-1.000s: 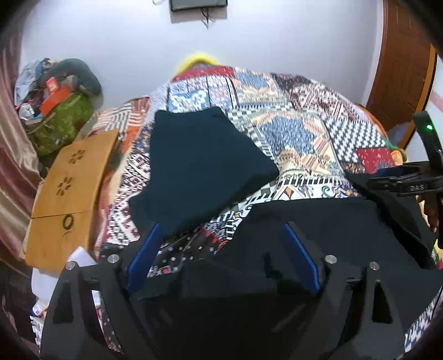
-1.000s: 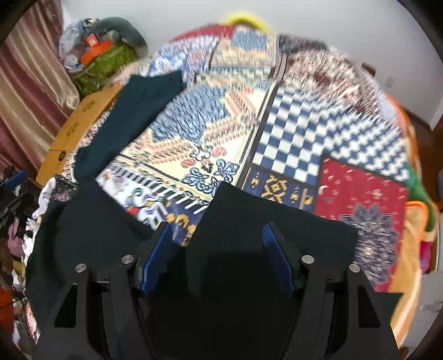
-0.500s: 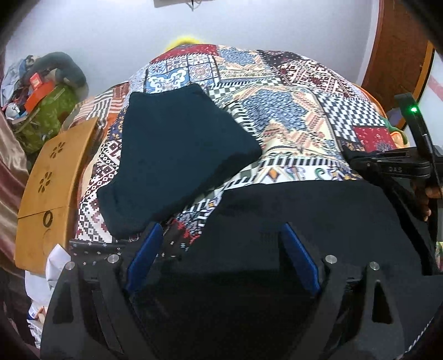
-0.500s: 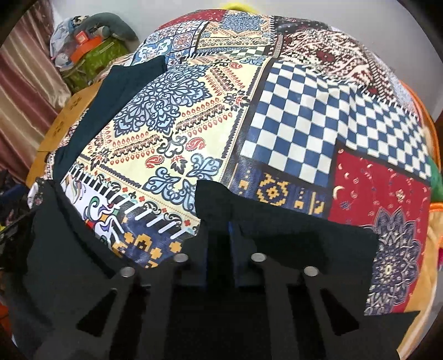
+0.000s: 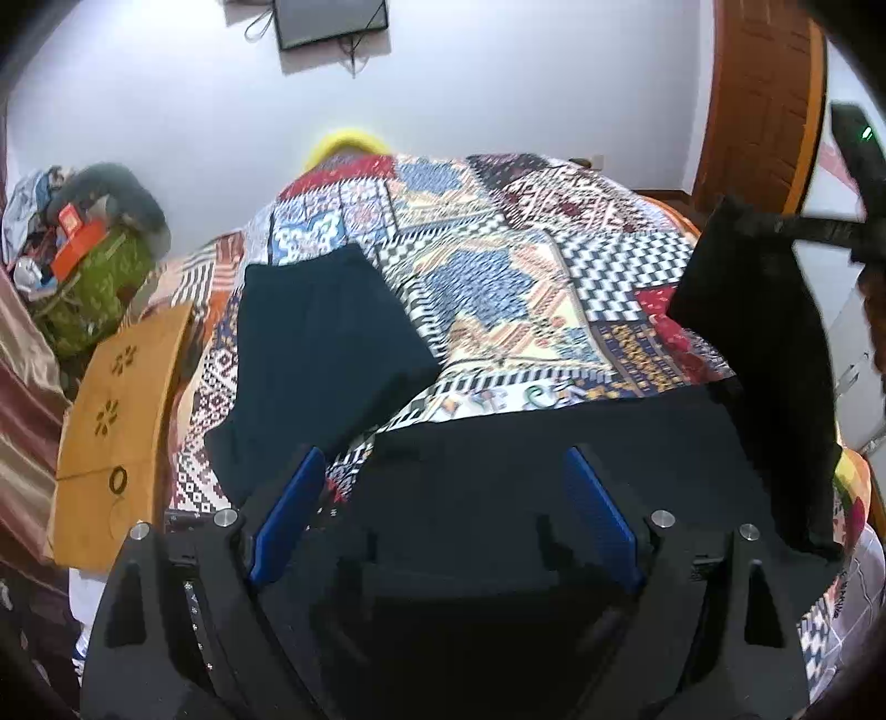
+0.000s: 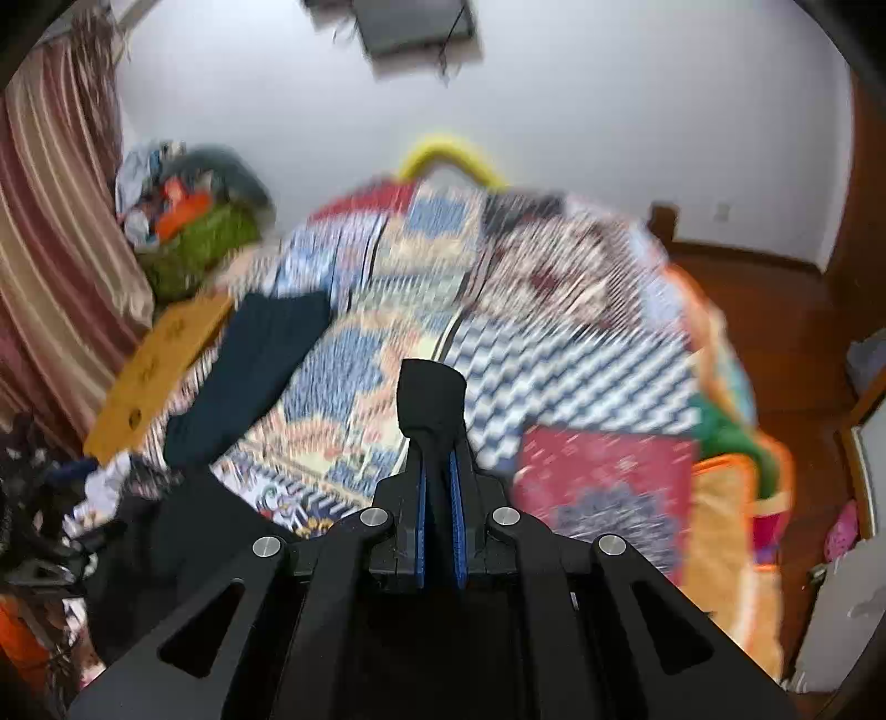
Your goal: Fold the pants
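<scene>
The black pants (image 5: 554,476) lie on the near edge of a bed with a bright patchwork cover (image 5: 498,277). In the left wrist view they fill the bottom of the picture, from about 5 o'clock round to 7 o'clock, and one part goes up at 3 o'clock, where it hangs from the right gripper (image 5: 797,227).

The left gripper (image 5: 443,520) has its blue fingers (image 5: 288,520) wide apart. The black cloth lies under and between them, but the fingers do not press on it.

In the right wrist view the right gripper (image 6: 440,520) has its fingers squeezed tight on a bit of the pants (image 6: 432,399). The cloth sticks up past the tips, toward 12 o'clock.

A second dark, folded piece of clothing (image 5: 315,360) lies flat on the cover at about 10 o'clock from the left gripper. A brown wooden board (image 5: 116,421) sits past the bed's edge at 9 o'clock. A green bag (image 5: 94,288) with a heap of things is at 10 o'clock by the white wall. A dark screen (image 5: 329,22) hangs on the wall at 12 o'clock
</scene>
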`<act>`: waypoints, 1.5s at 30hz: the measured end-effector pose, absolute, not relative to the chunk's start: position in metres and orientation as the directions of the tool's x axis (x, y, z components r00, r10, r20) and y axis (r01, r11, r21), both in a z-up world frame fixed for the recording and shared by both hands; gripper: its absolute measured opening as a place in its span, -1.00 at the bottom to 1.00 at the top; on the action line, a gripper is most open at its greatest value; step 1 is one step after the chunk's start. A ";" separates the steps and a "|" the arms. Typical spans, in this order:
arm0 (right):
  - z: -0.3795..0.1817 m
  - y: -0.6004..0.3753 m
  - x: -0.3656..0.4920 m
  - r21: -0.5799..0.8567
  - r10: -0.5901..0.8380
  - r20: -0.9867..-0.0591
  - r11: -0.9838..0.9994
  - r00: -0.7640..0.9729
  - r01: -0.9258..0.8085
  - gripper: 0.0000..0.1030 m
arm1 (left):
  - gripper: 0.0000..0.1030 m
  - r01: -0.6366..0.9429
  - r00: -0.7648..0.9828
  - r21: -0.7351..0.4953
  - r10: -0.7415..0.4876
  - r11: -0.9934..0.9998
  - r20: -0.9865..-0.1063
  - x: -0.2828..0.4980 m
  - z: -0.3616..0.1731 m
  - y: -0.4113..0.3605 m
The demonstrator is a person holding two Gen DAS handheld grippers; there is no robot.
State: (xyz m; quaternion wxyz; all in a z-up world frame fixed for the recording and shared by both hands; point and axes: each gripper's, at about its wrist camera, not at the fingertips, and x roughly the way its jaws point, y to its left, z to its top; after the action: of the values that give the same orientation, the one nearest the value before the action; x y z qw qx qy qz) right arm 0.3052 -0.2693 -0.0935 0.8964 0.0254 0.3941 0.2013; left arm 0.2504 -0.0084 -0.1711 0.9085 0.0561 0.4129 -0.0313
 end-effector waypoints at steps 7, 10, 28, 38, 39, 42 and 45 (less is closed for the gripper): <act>-0.041 -0.319 0.262 0.213 0.368 -0.580 0.930 0.726 -0.301 -0.88 | 0.83 0.178 0.627 0.094 -0.039 0.979 -0.778 0.244 -0.177 -0.054; -0.051 -0.337 0.244 0.200 0.332 -0.592 0.943 0.734 -0.265 -0.88 | 0.83 0.232 0.577 0.092 -0.061 0.968 -0.814 0.244 -0.194 -0.081; -0.231 -0.407 0.173 0.249 0.218 -0.842 0.968 0.493 -0.003 -0.78 | 0.82 0.432 0.438 0.058 -0.153 0.900 -0.886 0.227 -0.236 -0.186; -0.149 -0.394 0.188 0.119 0.134 -0.803 0.991 0.581 -0.064 -0.43 | 0.83 0.284 0.602 0.032 -0.153 0.958 -0.783 0.242 -0.172 -0.118; -0.138 -0.384 0.189 0.109 0.141 -0.784 0.990 0.604 -0.090 -0.28 | 0.83 0.257 0.623 0.034 -0.139 0.966 -0.770 0.241 -0.165 -0.103; -0.109 -0.346 0.194 0.075 0.184 -0.721 0.979 0.668 -0.190 -0.12 | 0.83 0.181 0.671 0.053 -0.084 0.982 -0.737 0.237 -0.148 -0.061; -0.090 -0.299 0.204 0.054 0.249 -0.686 0.954 0.684 -0.293 -0.08 | 0.88 0.089 0.701 0.084 -0.003 0.993 -0.713 0.230 -0.139 -0.010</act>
State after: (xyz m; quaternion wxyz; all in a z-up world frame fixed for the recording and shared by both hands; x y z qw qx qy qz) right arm 0.2036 -0.2994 -0.0902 0.9171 -0.0302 0.3690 0.1478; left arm 0.2301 -0.0097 -0.1389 0.9205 0.0558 0.3858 -0.0249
